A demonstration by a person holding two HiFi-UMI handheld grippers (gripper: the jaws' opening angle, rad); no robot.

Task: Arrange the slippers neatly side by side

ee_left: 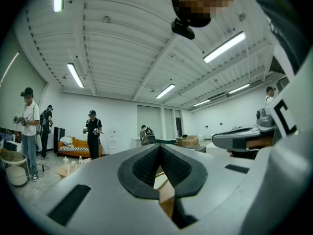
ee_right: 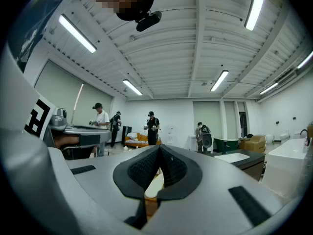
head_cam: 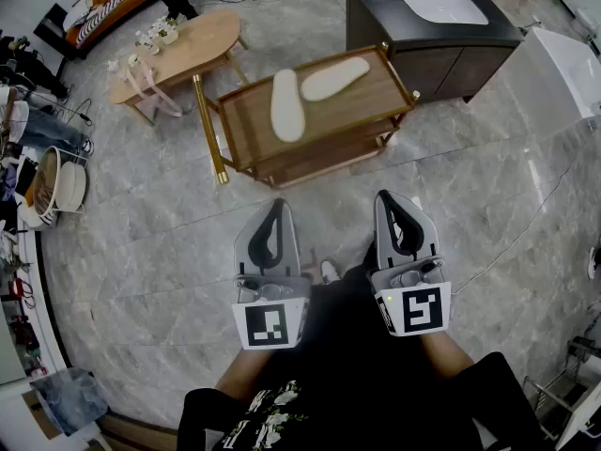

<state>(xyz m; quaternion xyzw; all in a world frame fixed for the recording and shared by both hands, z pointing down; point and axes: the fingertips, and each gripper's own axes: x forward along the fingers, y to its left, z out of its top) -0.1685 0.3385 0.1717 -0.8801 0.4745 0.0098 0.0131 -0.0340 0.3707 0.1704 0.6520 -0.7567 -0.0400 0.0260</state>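
Observation:
Two white slippers lie sole-up on a wooden two-tier cart [head_cam: 376, 87]. The left slipper [head_cam: 286, 104] points away from me; the right slipper [head_cam: 335, 78] lies slanted, its near end close to the left one's far end. My left gripper [head_cam: 273, 207] and right gripper [head_cam: 387, 198] are held level, side by side, well short of the cart. Both are shut with nothing between the jaws. In the left gripper view the left gripper [ee_left: 159, 148] meets at its tips; in the right gripper view the right gripper [ee_right: 159, 148] does too, with a slipper [ee_right: 154, 184] showing through the gap.
A dark vanity with a white basin [head_cam: 441, 6] stands right of the cart. An oval wooden table [head_cam: 178, 50] with bottles stands to its left. Bowls [head_cam: 56, 186] sit on the floor at far left. Several people [ee_right: 152, 127] stand across the room.

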